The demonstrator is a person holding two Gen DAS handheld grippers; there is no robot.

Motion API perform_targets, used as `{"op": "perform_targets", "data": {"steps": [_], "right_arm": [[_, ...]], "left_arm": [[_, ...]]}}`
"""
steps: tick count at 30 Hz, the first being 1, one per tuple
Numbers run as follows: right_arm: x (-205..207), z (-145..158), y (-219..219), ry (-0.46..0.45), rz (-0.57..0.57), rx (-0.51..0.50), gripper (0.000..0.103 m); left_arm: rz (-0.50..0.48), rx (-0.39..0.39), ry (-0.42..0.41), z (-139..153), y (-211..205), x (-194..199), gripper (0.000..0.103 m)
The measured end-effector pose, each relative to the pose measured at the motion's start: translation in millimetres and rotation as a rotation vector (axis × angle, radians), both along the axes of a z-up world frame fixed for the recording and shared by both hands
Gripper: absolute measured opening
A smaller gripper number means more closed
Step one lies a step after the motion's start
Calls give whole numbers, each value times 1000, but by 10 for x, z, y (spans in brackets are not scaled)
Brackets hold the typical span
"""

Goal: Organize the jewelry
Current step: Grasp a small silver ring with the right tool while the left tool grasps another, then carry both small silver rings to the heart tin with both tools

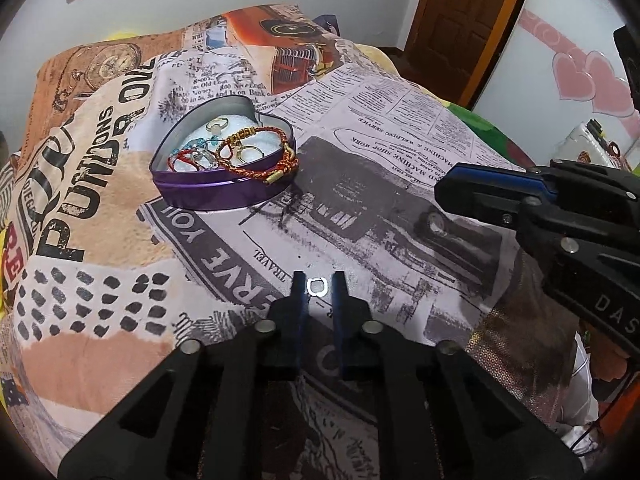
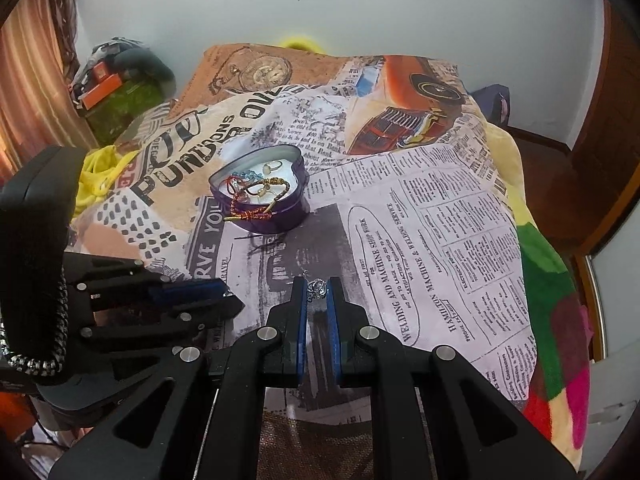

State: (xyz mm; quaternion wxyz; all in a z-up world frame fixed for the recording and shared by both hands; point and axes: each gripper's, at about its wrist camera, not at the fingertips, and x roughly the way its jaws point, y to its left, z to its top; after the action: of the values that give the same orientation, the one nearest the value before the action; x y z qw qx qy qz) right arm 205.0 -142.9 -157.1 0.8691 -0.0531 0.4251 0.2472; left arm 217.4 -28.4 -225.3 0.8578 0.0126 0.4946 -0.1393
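A purple heart-shaped tin (image 1: 208, 194) (image 2: 288, 210) stands on the printed bedspread. It holds rings, beads and a red-gold braided bracelet (image 1: 256, 168) (image 2: 248, 208) that hangs over its rim. My left gripper (image 1: 318, 286) is shut on a small silver ring (image 1: 318, 287), held near the bedspread in front of the tin. My right gripper (image 2: 318, 290) is shut on a small silver jewelled ring (image 2: 318, 289). The right gripper also shows at the right of the left wrist view (image 1: 448, 190). The left gripper also shows in the right wrist view (image 2: 236, 300).
The bed is covered by a newspaper-print blanket (image 1: 400, 120) (image 2: 440, 220). A wooden door (image 1: 460, 8) stands behind it. Boxes and clothes (image 2: 116, 92) pile up at the far left, by a curtain (image 2: 32, 80). A colourful fleece (image 2: 552, 320) hangs at the bed's right edge.
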Motion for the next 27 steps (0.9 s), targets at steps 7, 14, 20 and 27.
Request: {"op": "perform_targets", "data": {"steps": [7,14,20,27], "right_arm": [[-45,57,26,-13,5,-2,9],[-77,202,37,-46,7,1,9],[-56,344,67,-85,4,17,9],[-6,492,160,-128,15,33,9]], "left_arm": [[20,-18,-8,48,49,-32,8],[71,-33,-66,279,264,-117,8],[118,-50,-130,527,501,-150,8],[158,-70,-187,721,682,-99,8]]}}
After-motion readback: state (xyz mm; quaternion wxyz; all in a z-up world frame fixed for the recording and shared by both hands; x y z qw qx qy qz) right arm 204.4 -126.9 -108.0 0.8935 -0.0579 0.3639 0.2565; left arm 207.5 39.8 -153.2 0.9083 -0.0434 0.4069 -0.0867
